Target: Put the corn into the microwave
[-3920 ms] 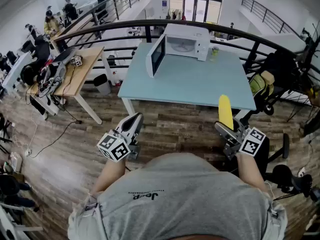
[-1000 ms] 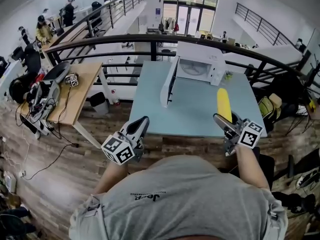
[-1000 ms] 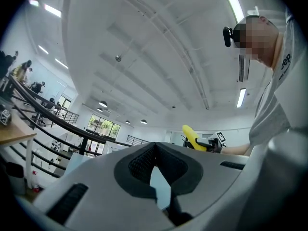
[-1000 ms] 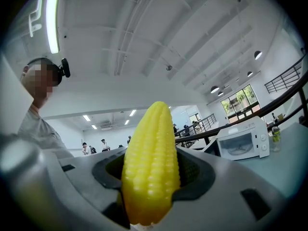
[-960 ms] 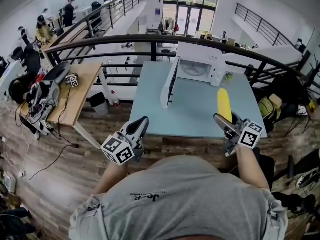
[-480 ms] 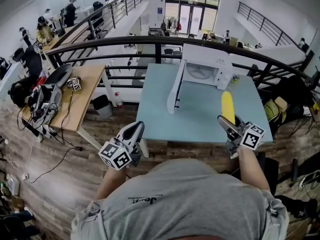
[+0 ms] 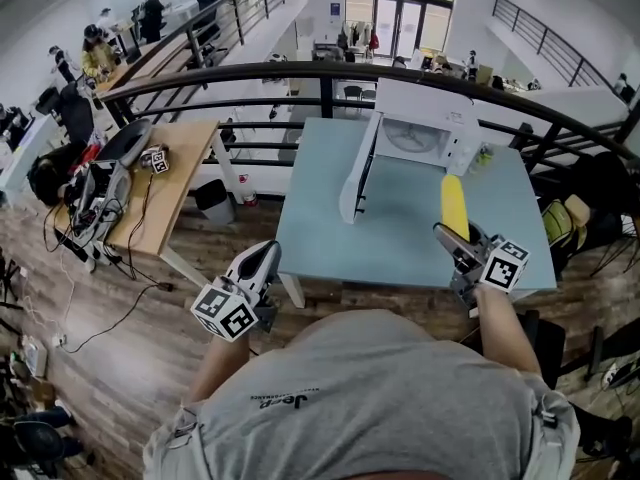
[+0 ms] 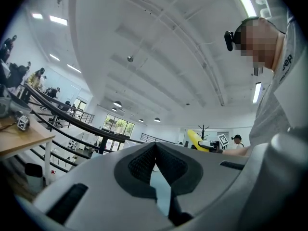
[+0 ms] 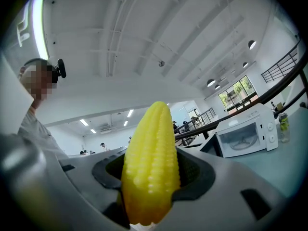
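Yellow corn cob (image 9: 151, 162), ribbed with rows of kernels, fills the centre of my right gripper view. Its butt end runs down between the dark pads and off the lower frame edge, so I cannot read how deep it sits. In the head view both upper arms are lost under the person's grey T-shirt (image 7: 370, 398). A small greenish item (image 7: 484, 156) just beside the white microwave oven (image 7: 430, 128) is too small for me to identify. In the left gripper view the gripper's own grey body blocks the oven and nearly all of the light blue rectangular table (image 7: 320, 218); only a sliver of blue shows in the notch beneath the pads. On the left gripper (image 7: 268, 253) the jaws are closed tip to tip with nothing between them, and the tool is held near the table's near left corner, over the wood-plank floor (image 7: 150, 348). On the right gripper (image 7: 450, 236) the jaws stand wide and are clamped on the lower part of the cob, pads pressing its sides. The cob projects forward above the right portion of the table top. The oven stands at the far edge of the table with its door (image 7: 357, 173) swung open to the left, well apart from the cob.
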`<state>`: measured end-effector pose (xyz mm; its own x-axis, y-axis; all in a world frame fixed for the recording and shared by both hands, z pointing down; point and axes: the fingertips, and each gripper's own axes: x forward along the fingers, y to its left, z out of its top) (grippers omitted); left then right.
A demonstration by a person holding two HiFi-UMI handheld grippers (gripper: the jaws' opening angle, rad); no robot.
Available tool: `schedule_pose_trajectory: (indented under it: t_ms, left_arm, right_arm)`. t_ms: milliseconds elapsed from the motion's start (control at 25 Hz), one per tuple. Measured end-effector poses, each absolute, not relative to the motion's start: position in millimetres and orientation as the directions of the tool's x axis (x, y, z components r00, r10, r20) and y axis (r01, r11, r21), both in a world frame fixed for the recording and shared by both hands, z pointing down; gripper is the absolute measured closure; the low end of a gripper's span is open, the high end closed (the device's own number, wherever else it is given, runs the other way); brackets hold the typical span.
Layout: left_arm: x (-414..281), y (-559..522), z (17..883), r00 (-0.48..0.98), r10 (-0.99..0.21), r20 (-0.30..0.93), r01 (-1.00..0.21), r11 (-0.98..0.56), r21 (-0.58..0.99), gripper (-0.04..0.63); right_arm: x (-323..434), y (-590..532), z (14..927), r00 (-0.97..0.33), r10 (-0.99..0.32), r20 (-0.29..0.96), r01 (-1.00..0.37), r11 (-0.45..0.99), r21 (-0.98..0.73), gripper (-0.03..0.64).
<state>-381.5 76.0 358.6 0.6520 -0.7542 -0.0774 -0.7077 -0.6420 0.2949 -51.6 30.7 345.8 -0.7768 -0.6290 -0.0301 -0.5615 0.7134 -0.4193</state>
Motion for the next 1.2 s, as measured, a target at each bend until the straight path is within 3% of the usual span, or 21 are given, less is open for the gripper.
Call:
schedule_pose_trajectory:
  t_ms: [360,1200]
  left_arm:
    - [-331,37,363,0.595,-0.802,-0.047,-0.764,-0.583,0.277,0.588]
    - [-74,-155,345,0.68,-0.733,-0.024,-0.704,-0.661,0.259,0.588]
  right_arm:
    - [0,-38,358,-0.806,-0.586,-0.08,-0.497,0.744,-0.447,0.36]
    - [192,-208,378,-0.822,-0.567,-0.039,-0.494,0.746,-0.446,0.36]
